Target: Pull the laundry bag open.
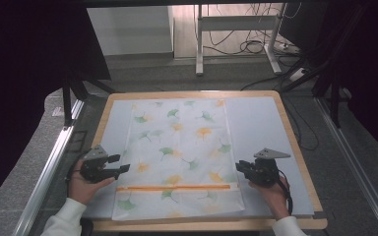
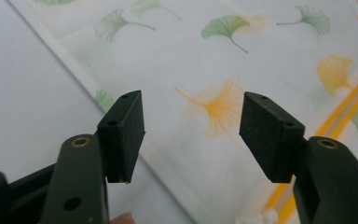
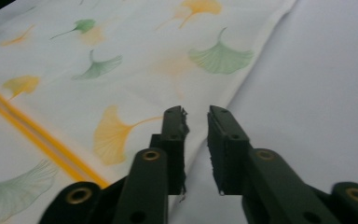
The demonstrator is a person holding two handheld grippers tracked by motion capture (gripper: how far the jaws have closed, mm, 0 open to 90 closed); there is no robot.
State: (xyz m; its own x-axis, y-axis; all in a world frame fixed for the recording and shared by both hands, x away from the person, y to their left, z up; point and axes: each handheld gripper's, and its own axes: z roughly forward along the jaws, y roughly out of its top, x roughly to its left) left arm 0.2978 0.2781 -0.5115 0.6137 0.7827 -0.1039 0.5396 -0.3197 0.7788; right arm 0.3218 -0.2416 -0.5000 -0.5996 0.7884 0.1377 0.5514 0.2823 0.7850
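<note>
Lying flat on the table (image 1: pixel 295 147), the leaf-printed cloth (image 1: pixel 179 147) bears no readable writing; the left gripper (image 1: pixel 124 164) and right gripper (image 1: pixel 237 166) flank it, both released, empty.

High view looks forward and down over the desk (image 1: pixel 285 118). Both gripper views sit close above the leaf-print cloth (image 1: pixel 179 152), the part all three views share.

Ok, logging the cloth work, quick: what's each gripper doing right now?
Left gripper: open, nothing between the jaws, over the leaf-print cloth.
Right gripper: open by a narrow gap, holding nothing, at the cloth's edge.
</note>
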